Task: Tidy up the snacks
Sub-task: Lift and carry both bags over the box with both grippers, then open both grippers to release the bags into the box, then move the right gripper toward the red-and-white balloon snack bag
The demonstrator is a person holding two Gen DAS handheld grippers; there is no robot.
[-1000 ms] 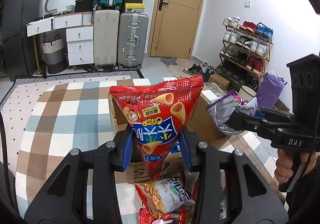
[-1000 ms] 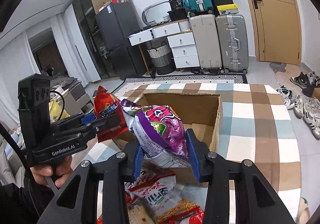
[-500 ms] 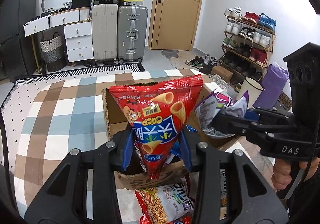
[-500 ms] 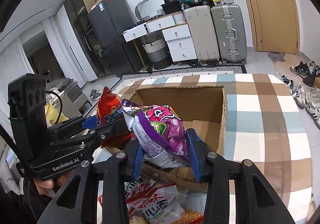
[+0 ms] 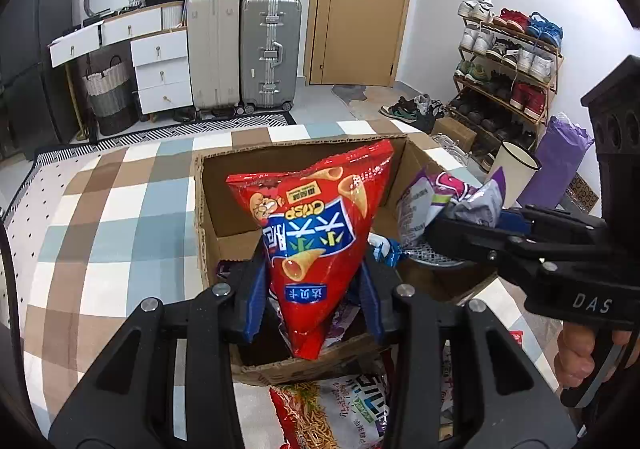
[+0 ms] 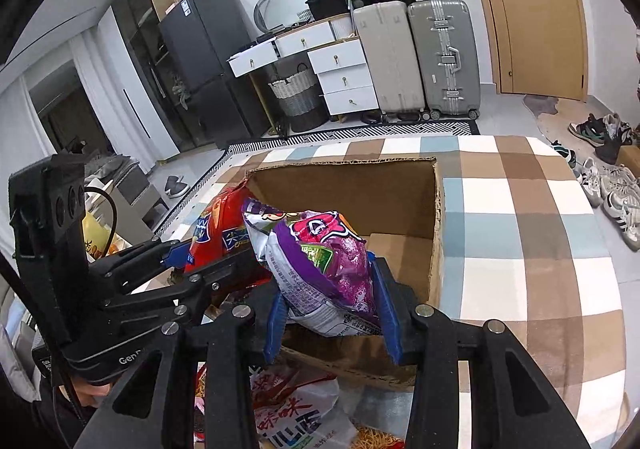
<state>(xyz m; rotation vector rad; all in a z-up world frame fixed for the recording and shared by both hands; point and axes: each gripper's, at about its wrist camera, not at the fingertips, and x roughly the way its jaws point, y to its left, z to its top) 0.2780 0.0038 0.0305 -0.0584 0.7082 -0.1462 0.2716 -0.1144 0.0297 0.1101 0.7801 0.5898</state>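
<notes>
My left gripper [image 5: 314, 299] is shut on a red crisp bag [image 5: 316, 225] and holds it upright over the open cardboard box [image 5: 208, 185]. My right gripper [image 6: 332, 319] is shut on a purple snack bag [image 6: 328, 261] and holds it over the same box [image 6: 438, 209], beside the red bag [image 6: 212, 225]. In the left wrist view the purple bag [image 5: 432, 197] and the right gripper [image 5: 464, 227] are at the right. In the right wrist view the left gripper [image 6: 172, 253] is at the left. A few snack packs lie on the box floor.
The box stands on a checked cloth [image 5: 100, 217]. Loose snack packs [image 5: 340, 405] lie in front of the box's near wall, also in the right wrist view [image 6: 288, 413]. Suitcases [image 5: 268, 53], drawers and a shoe rack [image 5: 508, 61] stand farther back.
Both grippers have moved forward and down with their bags, from in front of the box to over its opening. Both stay shut.
</notes>
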